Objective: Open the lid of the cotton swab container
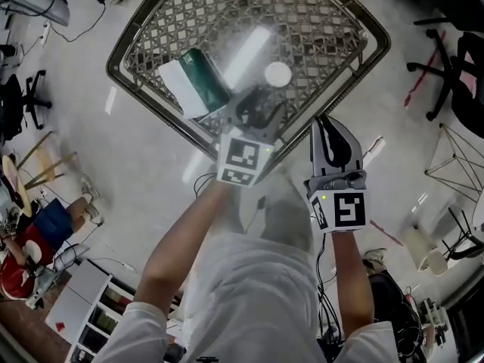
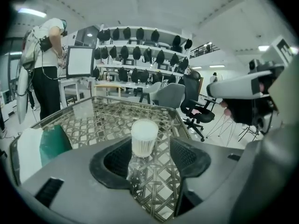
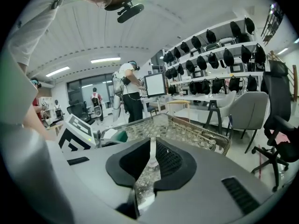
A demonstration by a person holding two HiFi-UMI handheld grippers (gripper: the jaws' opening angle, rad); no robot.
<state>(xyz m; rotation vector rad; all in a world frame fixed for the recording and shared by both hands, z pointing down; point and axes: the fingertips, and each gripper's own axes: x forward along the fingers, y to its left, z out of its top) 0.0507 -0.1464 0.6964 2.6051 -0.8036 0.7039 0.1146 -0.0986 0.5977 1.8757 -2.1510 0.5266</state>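
Observation:
The cotton swab container (image 1: 278, 74) stands upright on the glass-topped wicker table (image 1: 132, 89), its round white lid on. In the left gripper view the container (image 2: 144, 138) shows beyond the gap between the jaws, untouched. My left gripper (image 1: 257, 112) hovers over the table's near edge, just short of the container; here the left gripper (image 2: 149, 160) is open with nothing between its pads. My right gripper (image 1: 324, 123) hangs off the table's near right edge. Seen from its own camera, the right gripper (image 3: 150, 164) is shut to a thin slit, holding nothing.
A green and white box (image 1: 195, 82) lies on the table left of the container. Office chairs (image 1: 454, 74) and cables stand on the floor around. A person (image 2: 44, 64) stands beyond the table by a monitor, with shelves of dark helmets (image 2: 140, 55) behind.

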